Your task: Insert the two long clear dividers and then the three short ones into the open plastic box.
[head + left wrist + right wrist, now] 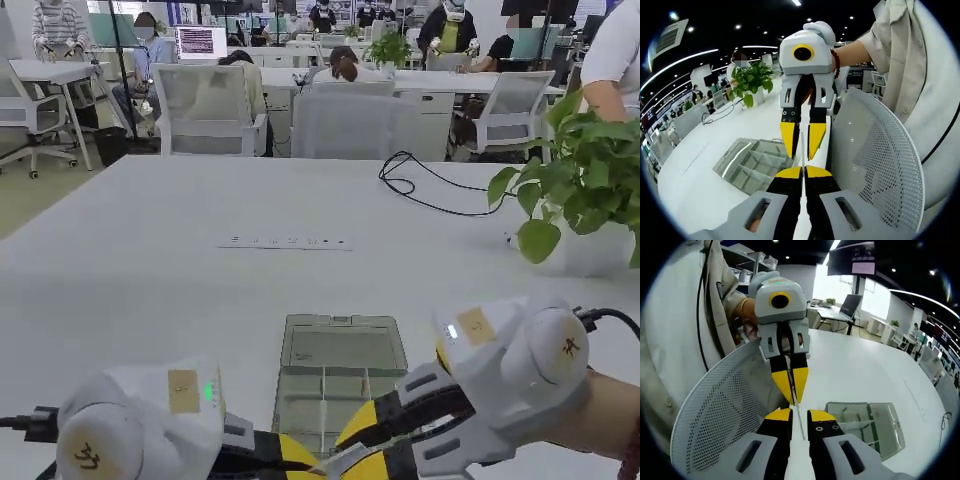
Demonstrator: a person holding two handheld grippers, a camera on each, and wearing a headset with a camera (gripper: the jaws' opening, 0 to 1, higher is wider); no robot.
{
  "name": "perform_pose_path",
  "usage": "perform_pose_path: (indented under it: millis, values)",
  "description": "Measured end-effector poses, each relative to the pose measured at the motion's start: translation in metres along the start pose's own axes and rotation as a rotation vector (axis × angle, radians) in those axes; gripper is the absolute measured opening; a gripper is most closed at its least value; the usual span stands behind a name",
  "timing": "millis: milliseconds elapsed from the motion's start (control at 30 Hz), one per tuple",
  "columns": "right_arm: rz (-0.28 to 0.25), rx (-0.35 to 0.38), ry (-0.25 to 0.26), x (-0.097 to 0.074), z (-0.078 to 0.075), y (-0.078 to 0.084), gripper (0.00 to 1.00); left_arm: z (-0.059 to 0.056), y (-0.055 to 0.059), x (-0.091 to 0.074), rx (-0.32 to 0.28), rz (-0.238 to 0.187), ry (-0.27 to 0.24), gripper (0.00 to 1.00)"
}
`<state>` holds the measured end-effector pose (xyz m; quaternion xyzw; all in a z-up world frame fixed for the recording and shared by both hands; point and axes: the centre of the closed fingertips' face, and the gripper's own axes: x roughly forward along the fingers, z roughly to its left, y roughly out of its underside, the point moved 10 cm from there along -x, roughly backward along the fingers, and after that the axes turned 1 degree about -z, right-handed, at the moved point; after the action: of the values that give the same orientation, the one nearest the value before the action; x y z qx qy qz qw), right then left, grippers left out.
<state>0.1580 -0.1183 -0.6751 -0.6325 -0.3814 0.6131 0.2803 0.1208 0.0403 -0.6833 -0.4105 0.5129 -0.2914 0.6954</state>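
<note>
The open clear plastic box [300,400] lies at the table's near edge, lid [343,345] folded back, with clear dividers standing inside it. It also shows as the box [735,162] and the box [885,432]. My two grippers face each other tip to tip, just in front of the box. The left gripper [803,172] is shut on a thin clear divider [799,426] seen edge-on. The right gripper [800,416] straddles the same strip with a narrow gap between its jaws. In the head view the left gripper [275,452] and right gripper [365,425] sit low over the box.
A potted plant [585,190] stands at the right, with a black cable [420,185] behind it. A white label strip [285,241] lies mid-table. A white mesh chair back [875,165] is close behind the grippers. Chairs, desks and people lie beyond the table.
</note>
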Motion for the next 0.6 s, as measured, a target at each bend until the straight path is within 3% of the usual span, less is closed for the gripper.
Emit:
perform_pose_path:
  millis: [300,600]
  values:
    - [-0.007,0.008,-0.035,0.0006,0.0021,0.0003,0.05,-0.0003,0.0002,-0.0021,0.006,-0.033,0.035,0.00]
    - [-0.002,-0.001,-0.026,0.0007,-0.0001,-0.0007,0.03,0.0037,0.0014,-0.0018,-0.010,-0.046,0.001,0.00]
